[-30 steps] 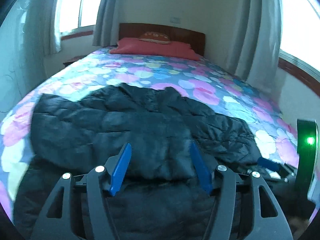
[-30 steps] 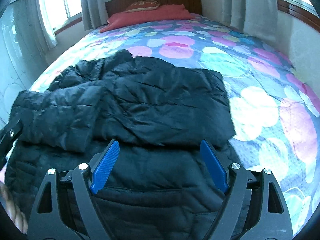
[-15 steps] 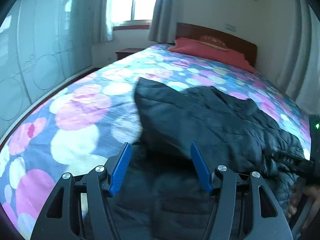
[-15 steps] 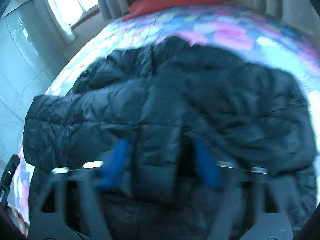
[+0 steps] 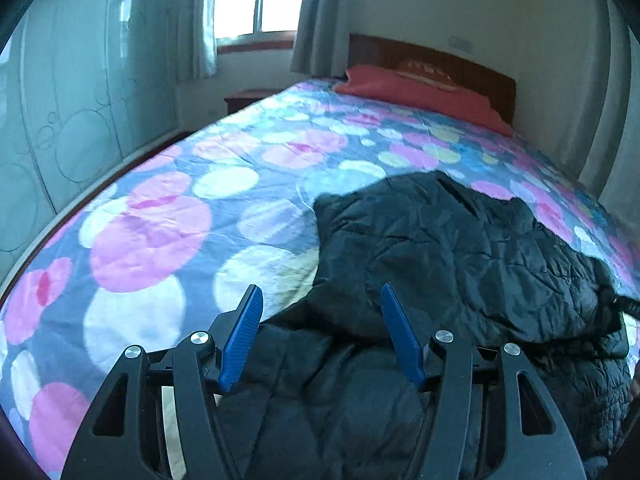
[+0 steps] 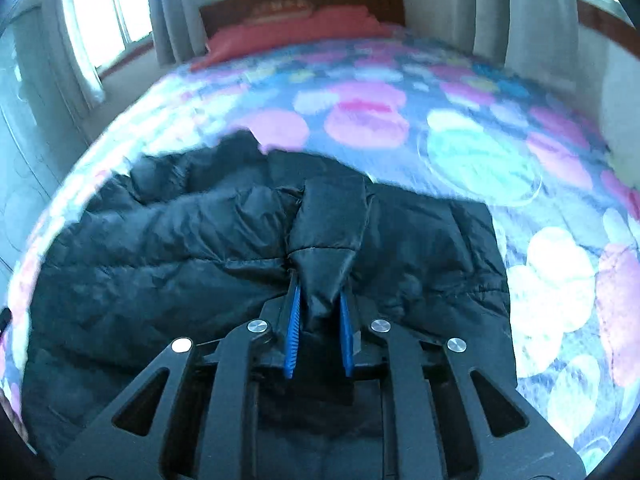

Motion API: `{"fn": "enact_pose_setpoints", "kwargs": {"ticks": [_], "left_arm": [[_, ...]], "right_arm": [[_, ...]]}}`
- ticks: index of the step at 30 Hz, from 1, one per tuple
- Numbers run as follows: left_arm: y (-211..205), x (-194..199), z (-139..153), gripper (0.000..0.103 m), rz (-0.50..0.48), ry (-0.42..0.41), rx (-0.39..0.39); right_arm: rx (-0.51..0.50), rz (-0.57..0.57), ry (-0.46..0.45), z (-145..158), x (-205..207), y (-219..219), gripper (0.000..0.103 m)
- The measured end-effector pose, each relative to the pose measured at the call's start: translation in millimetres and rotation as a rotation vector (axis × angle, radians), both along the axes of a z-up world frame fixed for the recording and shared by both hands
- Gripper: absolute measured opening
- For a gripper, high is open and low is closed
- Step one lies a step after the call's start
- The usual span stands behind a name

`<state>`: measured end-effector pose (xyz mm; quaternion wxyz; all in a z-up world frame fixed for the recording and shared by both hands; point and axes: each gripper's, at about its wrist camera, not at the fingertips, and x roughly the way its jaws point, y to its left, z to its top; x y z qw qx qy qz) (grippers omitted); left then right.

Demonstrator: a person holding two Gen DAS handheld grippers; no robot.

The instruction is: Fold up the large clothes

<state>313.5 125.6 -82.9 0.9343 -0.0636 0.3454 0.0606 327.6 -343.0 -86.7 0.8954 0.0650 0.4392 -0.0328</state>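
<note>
Black puffer jacket (image 6: 208, 248) lies on floral bedspread (image 5: 152, 232), well short of red pillow (image 5: 416, 92). Right gripper (image 6: 319, 312) clenched on jacket fold. Left gripper (image 5: 320, 336) released, jaws wide, over jacket edge.

The bedspread (image 6: 360, 92) and pillow (image 6: 288, 28) are smearing into blur in the right wrist view, and the jacket (image 5: 460, 248) is running off the left wrist view's lower edge.

Bare bedspread (image 5: 160, 240) left of the jacket (image 5: 460, 260) lies open.
</note>
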Motion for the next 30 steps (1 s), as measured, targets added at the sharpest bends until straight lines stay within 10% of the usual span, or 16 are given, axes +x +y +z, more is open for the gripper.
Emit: {"fn": "enact_pose_setpoints", "kwargs": {"ticks": [6, 11, 18, 30], "left_arm": [[-11, 34, -6, 0.061, -0.021, 0.022, 0.027], [-22, 72, -12, 0.061, -0.014, 0.039, 0.070], [-19, 110, -60, 0.063, -0.036, 0.180, 0.090], [-51, 81, -12, 0.061, -0.101, 0.047, 0.046]], "right_arm": [[-0.081, -0.040, -0.016, 3, -2, 10, 0.047], [-0.052, 0.001, -0.093, 15, 13, 35, 0.047], [-0.074, 0.030, 0.002, -43, 46, 42, 0.048], [-0.042, 0.115, -0.106, 4, 38, 84, 0.056]]}}
